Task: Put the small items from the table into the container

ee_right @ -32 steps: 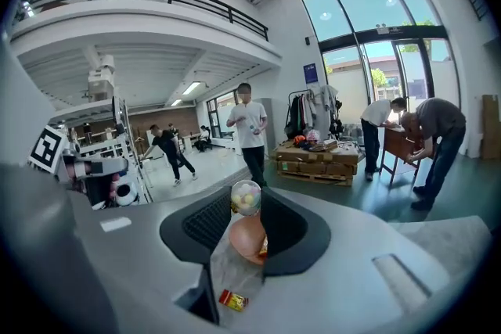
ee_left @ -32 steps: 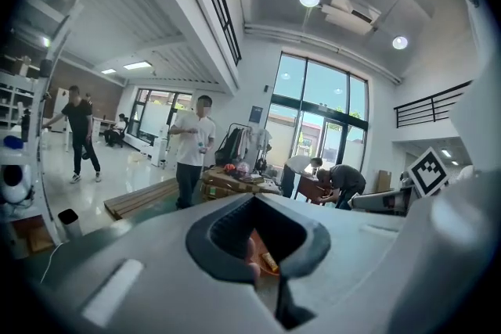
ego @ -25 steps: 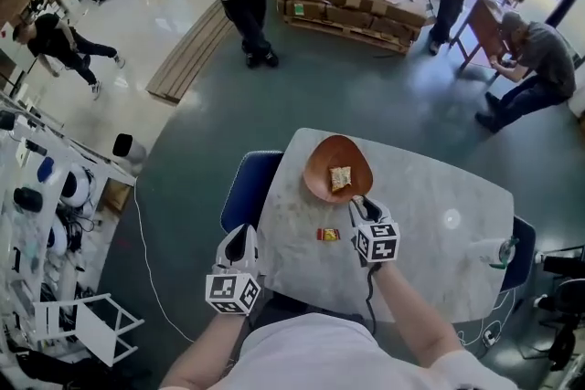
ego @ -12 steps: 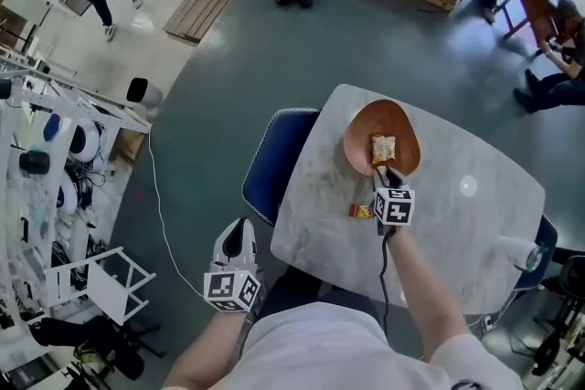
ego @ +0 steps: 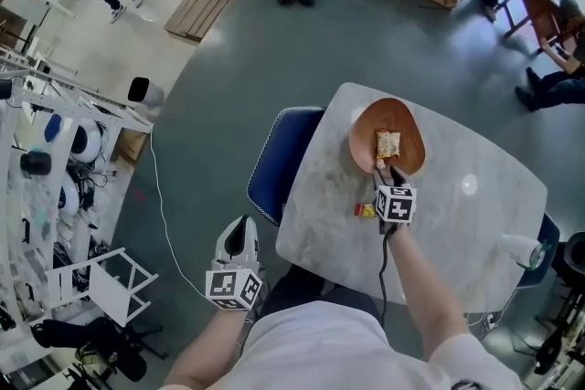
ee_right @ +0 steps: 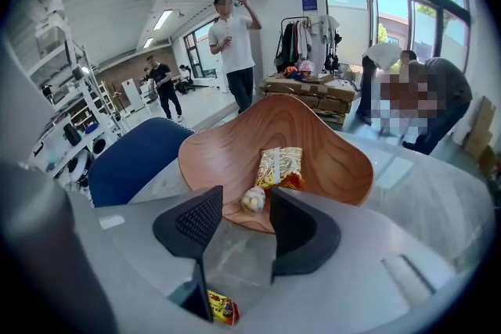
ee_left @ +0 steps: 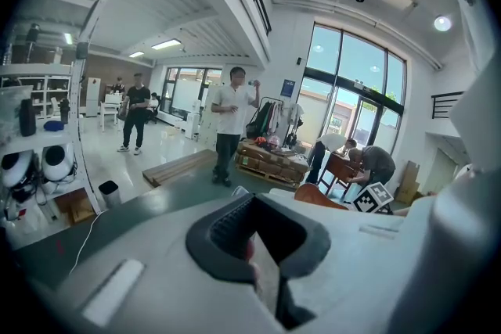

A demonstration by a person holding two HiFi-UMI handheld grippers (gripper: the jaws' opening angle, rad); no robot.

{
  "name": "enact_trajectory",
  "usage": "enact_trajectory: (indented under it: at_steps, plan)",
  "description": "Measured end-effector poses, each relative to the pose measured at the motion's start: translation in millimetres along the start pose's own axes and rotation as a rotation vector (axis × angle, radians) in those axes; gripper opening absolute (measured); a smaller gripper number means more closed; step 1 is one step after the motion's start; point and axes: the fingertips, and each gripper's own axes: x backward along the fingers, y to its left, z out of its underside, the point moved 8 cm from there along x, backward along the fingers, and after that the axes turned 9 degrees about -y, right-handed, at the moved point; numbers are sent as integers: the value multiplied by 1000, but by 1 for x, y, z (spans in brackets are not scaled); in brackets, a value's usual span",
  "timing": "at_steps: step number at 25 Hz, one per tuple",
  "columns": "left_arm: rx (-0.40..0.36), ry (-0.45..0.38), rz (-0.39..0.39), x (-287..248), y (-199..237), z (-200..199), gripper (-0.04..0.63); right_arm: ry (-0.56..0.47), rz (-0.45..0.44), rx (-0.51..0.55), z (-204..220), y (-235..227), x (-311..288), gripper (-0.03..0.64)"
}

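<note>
Right gripper (ee_right: 240, 205) is dipping over wooden bowl (ee_right: 227, 149) rim, jaws opening, apparently releasing pale candy (ee_right: 253, 199), lying untouched beside snack packet (ee_right: 279, 167) | red-yellow sachet (ego: 365, 210) is waiting on table (ego: 475, 224) | left gripper (ego: 240, 233) is hanging off-table, jaws together, seemingly empty.

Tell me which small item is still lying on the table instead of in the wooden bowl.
The red-and-yellow packet on the table, just outside the wooden bowl; the yellow snack bag and pale candy already lie inside it.
</note>
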Motion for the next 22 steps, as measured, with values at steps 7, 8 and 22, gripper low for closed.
enact_trajectory:
  at_steps: [7,8,22]
  plan:
    - [-20,-68,60,5,-20,-22,5,-217,-20,-93,-43,5,76,221]
    - [-23,-80,81,3,-29,-25,5,-258,-32,-107,-50,6,94,221]
    - [-85,-262,593,-29,-258,-84,5,-650,16,-127,-68,-42,361,177]
